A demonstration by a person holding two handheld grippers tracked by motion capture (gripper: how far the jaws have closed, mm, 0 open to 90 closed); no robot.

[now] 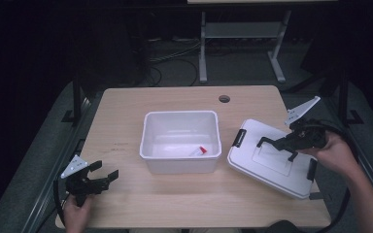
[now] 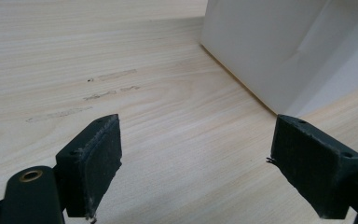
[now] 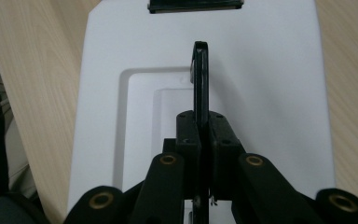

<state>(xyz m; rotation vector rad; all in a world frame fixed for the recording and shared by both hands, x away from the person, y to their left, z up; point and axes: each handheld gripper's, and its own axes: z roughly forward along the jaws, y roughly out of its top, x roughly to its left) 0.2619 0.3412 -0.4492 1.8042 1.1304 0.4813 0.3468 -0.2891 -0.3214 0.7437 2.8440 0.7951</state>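
the right gripper (image 1: 278, 144) hangs over the white lid (image 1: 267, 167), which sits on the table (image 1: 126, 111) at the right, just beside the white bin (image 1: 180, 141) and turned at an angle to it. its jaws are pressed fully together on the lid's black handle (image 3: 200, 74); in the right gripper view the thin handle stands on edge, pinched between the two pads, with the lid's recessed panel under it. a black latch (image 1: 238, 138) sits on the lid's left edge, near the bin, and another on the right edge by the person's right hand (image 1: 337, 154).

the left gripper (image 1: 106, 176) rests low at the near left corner of the table, well apart from the lid. its jaws stand wide open with nothing between them; in the left gripper view there is bare wood between the pads and a corner of the bin farther off to the right.

the bin stands open in the middle of the table, with a small white and red item (image 1: 199, 151) lying on its floor at the near right.
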